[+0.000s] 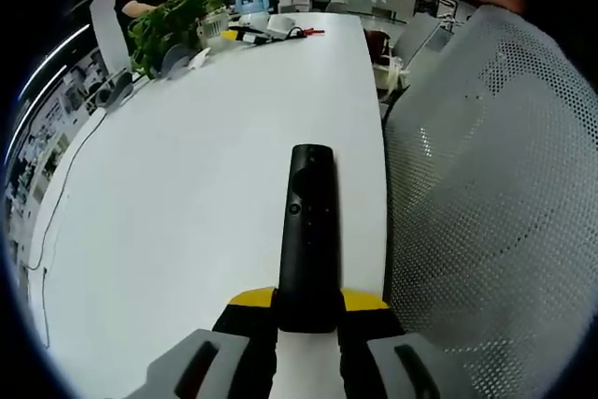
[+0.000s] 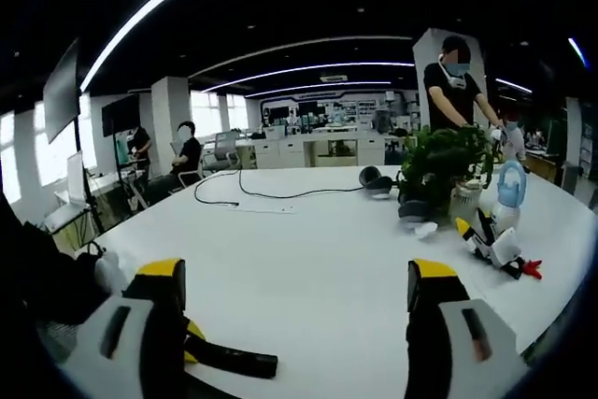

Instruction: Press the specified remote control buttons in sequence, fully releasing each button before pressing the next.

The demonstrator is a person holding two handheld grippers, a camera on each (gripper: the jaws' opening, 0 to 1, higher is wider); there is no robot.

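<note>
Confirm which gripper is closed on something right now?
The left gripper: its jaws clamp the black remote. The right gripper stands wide open over bare white table.

Slim black remote control (image 1: 308,231), buttons up, lengthwise on the white table, near end seemingly clamped.

Glossy black plastic remote (image 1: 308,235), smooth white table (image 1: 177,203), mesh chair back (image 1: 495,203)

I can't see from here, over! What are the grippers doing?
Left gripper shut on remote, held over white table. Right gripper open, jaws apart, holding nothing. Mesh chair back close beside remote.
</note>
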